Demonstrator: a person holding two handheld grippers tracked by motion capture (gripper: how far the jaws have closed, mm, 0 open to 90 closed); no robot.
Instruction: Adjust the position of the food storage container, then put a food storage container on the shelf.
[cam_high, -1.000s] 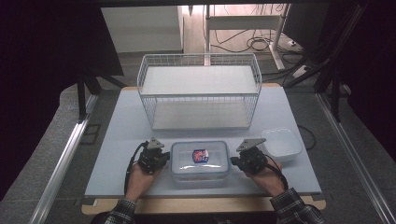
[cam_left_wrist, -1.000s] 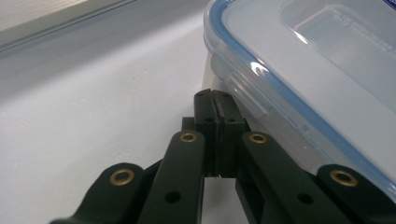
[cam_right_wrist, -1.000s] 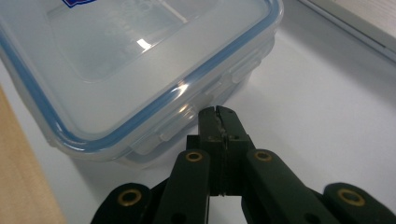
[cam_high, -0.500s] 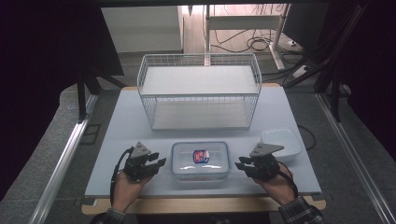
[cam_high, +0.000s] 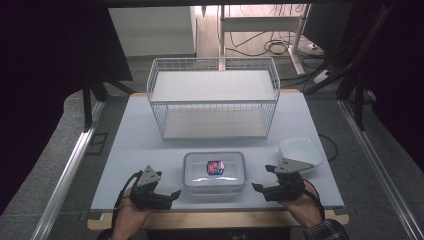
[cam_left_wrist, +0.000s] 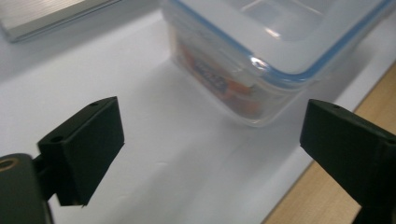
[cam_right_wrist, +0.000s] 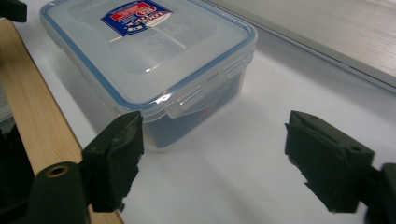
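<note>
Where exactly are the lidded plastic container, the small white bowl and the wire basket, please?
Lidded plastic container (cam_high: 214, 170): high view, on its clear lid beside the sticker.
Small white bowl (cam_high: 300, 150): high view, on its bare inside.
Wire basket (cam_high: 215, 103): high view, on its front rim.

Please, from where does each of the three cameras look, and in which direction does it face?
High view: above the person's side, facing forward and down on the table; shows both hands, left gripper, right gripper.
Left gripper view: rides the left gripper, facing the lidded container; its open fingers show.
Right gripper view: rides the right gripper, facing the container from its other side; its open fingers show.
All share the container.
</note>
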